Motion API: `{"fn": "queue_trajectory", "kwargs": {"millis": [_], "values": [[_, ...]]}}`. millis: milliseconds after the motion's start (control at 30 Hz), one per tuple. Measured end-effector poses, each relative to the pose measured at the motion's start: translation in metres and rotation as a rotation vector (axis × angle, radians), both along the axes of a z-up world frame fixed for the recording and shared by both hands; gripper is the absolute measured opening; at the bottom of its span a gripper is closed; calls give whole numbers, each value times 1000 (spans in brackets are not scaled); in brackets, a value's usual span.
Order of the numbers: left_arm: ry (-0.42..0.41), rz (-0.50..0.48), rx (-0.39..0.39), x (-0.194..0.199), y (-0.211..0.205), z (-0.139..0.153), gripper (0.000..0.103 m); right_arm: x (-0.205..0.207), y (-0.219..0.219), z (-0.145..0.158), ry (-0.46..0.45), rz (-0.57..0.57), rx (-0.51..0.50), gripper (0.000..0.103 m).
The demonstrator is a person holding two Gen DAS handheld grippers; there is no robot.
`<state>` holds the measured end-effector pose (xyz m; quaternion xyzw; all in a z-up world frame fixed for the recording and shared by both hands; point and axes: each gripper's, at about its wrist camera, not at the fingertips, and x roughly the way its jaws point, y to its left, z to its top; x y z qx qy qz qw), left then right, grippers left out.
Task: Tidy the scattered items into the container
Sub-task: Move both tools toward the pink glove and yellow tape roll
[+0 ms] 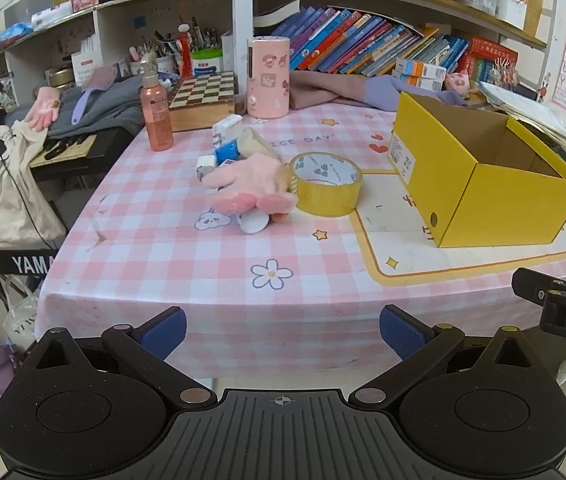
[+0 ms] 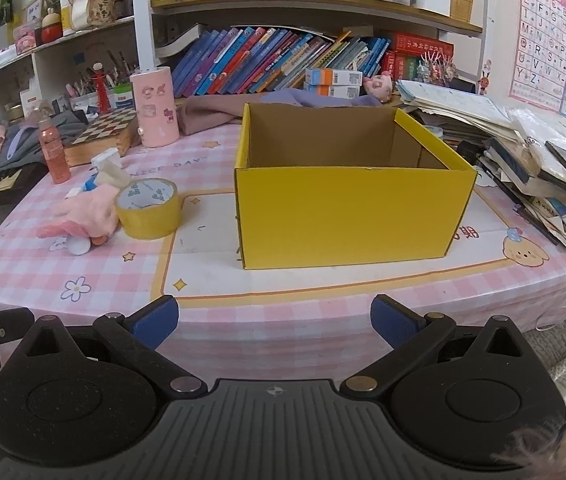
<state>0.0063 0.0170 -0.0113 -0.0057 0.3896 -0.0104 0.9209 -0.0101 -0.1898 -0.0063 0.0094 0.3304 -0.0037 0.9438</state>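
Observation:
An open yellow box (image 1: 483, 184) (image 2: 347, 212) stands on the pink checked table, and what I see of its inside is empty. A roll of yellow tape (image 1: 326, 189) (image 2: 149, 208) lies left of it. A pink glove (image 1: 249, 190) (image 2: 83, 216) lies against the roll, on top of small white and blue items (image 1: 223, 152). My left gripper (image 1: 283, 330) is open and empty at the table's near edge, short of the glove. My right gripper (image 2: 275, 320) is open and empty, in front of the box.
A pink bottle (image 1: 156, 114), a chessboard box (image 1: 203, 98) and a pink cylinder (image 1: 267, 78) stand at the back of the table. Piled books and papers (image 2: 523, 152) crowd the right side. Shelves of books run behind. The right gripper's body (image 1: 563, 304) shows at the right edge.

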Motion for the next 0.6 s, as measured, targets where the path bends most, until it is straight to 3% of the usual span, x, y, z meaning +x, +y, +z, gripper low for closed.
{"fn": "queue_trajectory", "kwargs": {"millis": [600], "values": [[26,81,-27,-4,40,-5,103,13,45,-3,32,150,9,103]]}}
